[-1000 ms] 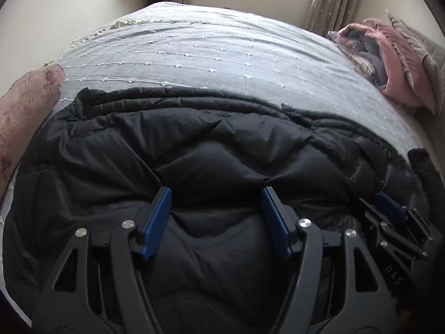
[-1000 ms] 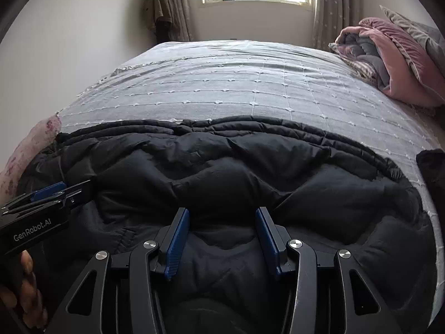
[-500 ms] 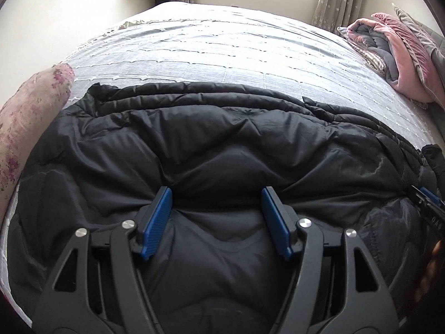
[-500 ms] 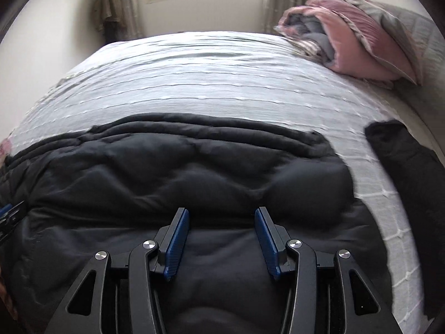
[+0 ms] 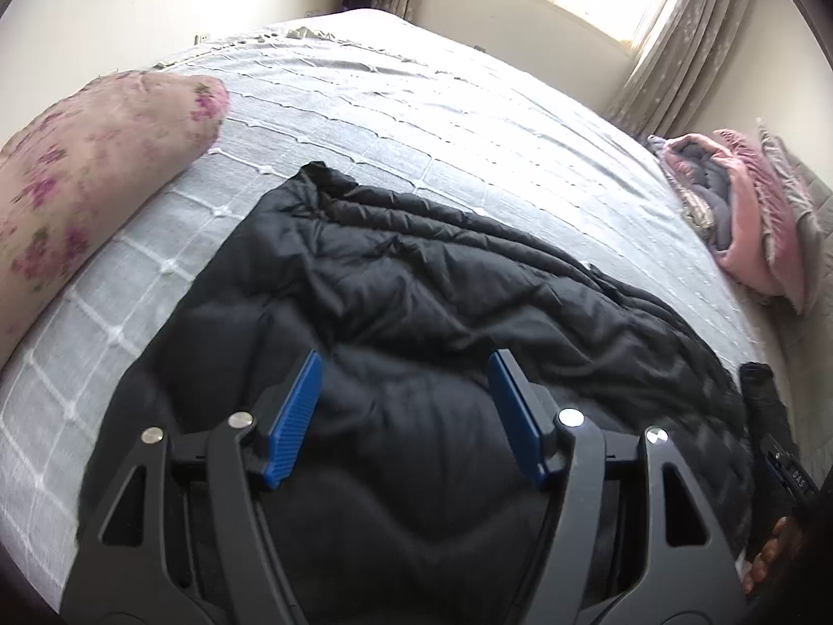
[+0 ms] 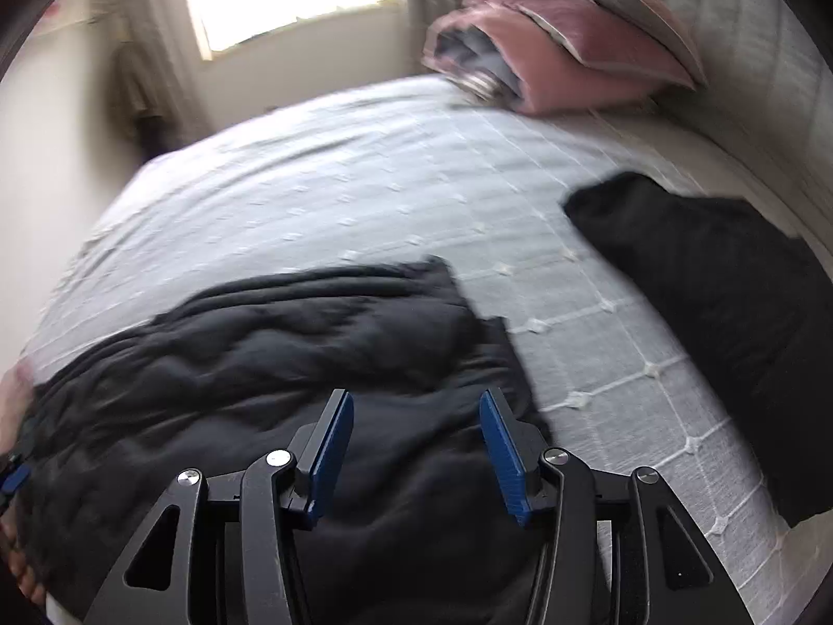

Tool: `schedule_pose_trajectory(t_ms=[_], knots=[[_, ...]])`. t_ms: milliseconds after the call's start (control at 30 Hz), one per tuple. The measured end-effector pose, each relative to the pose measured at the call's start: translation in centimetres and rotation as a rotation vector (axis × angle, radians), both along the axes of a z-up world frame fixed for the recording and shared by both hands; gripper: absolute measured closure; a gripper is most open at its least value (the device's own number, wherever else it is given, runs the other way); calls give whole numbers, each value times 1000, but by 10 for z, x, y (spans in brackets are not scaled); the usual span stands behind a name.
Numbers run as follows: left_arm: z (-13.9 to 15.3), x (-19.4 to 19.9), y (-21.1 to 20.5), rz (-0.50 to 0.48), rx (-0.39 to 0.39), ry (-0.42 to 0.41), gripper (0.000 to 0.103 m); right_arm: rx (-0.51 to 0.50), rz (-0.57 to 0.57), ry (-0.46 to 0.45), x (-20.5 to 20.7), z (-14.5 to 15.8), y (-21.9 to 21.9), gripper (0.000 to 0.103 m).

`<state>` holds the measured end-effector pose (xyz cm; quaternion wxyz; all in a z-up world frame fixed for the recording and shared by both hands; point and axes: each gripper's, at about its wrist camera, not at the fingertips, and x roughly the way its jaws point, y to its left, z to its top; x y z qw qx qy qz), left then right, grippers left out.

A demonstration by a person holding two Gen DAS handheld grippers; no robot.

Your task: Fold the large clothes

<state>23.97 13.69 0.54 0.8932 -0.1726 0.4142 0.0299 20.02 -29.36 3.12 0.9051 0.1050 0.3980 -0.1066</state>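
Note:
A large black puffy jacket [image 5: 442,302] lies spread across the near part of the grey bed; it also shows in the right wrist view [image 6: 270,354]. My left gripper [image 5: 403,416] is open and empty, just above the jacket's near left part. My right gripper [image 6: 414,437] is open and empty, above the jacket's near right end. The right gripper's body shows at the right edge of the left wrist view [image 5: 781,469].
A grey checked bedspread [image 5: 416,120] covers the bed. A floral bolster pillow [image 5: 78,192] lies at the left. A second black garment [image 6: 718,286] lies to the right of the jacket. Pink and grey bedding [image 6: 546,62] is piled at the headboard. A window is behind.
Both grippers have swung apart: the left view turned left toward the floral pillow, the right view turned right toward the second black garment. Both jaws stay open.

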Motion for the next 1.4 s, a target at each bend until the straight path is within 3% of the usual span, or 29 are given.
schedule_pose_trajectory(t_ms=[100,200,333,400,500,667,767,867,933,1033,1133,1200,1300,1400], knots=[[2,-23,-10,-29,-46,-21,36,32,113,-33,-18,6,38,43],[-4,-40,-38,-86,-25,-15,36,63,244,-5,-34,-4,80,43],[-20,-47,-61,-144,-3,11,36,-4,378,46,-38,-23,131,43],[-27,-45,-64,-140,3,38,36,-60,393,84,-36,-36,144,43],[-29,-40,-44,-104,-14,55,36,-133,344,118,-33,-45,137,43],[-31,-41,29,31,-155,63,36,-165,206,170,-34,-43,89,42],[-38,-43,65,70,-201,82,36,-108,121,199,-40,-44,45,35],[-44,-49,88,84,-263,87,36,-34,35,224,-44,-49,3,35],[-42,-53,97,97,-238,81,36,-3,-30,237,-48,-52,-21,35],[-34,-60,105,139,-132,67,36,19,-100,262,-50,-59,-47,35],[-33,-61,122,153,-159,64,36,49,-107,257,-53,-59,-48,35],[-33,-67,131,149,-223,61,36,-3,-107,234,-54,-50,-44,35],[-36,-80,135,144,-255,107,36,-88,-88,188,-54,-36,-28,35],[-35,-103,129,107,-344,107,36,-71,-58,160,-52,-30,-19,35]])
